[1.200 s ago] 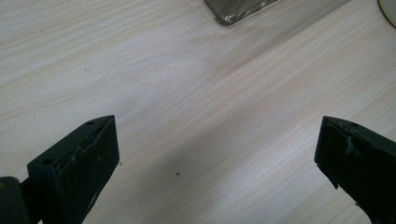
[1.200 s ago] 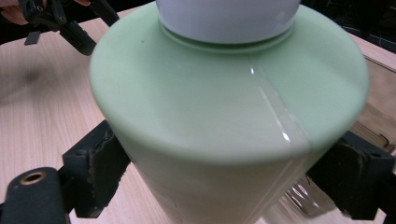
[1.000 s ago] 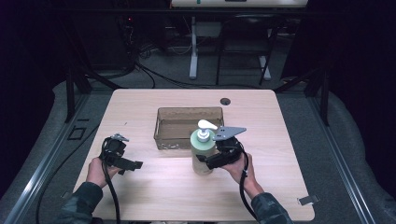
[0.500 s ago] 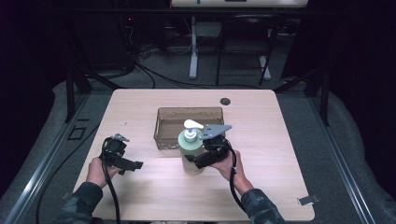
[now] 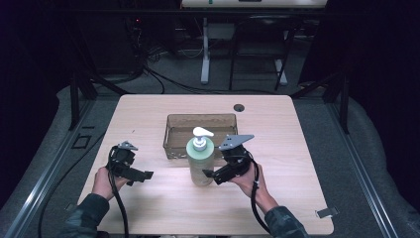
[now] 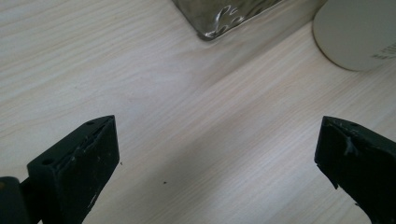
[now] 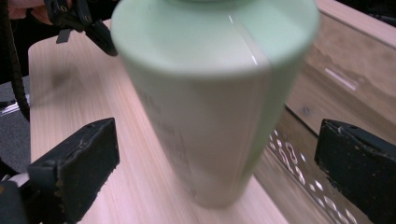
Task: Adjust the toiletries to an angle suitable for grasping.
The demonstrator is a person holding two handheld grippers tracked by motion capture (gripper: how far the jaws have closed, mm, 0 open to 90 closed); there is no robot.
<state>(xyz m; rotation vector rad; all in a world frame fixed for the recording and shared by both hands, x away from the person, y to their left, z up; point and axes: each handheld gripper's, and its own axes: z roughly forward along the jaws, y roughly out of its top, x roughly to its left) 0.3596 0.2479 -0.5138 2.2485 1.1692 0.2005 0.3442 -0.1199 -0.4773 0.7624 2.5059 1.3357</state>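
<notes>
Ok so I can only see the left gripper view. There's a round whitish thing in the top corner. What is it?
Observer: It's the bottom of a pale green soap bottle with a white pump, standing upright on the table.
Operator: Is somebody grabbing it?
Observer: In the right gripper view, the right gripper has its jaws wide open either side of the bottle, not touching it.
Operator: And that shiny corner thing?
Observer: That's a clear bin just behind the bottle, and it looks empty from the high view.
</notes>
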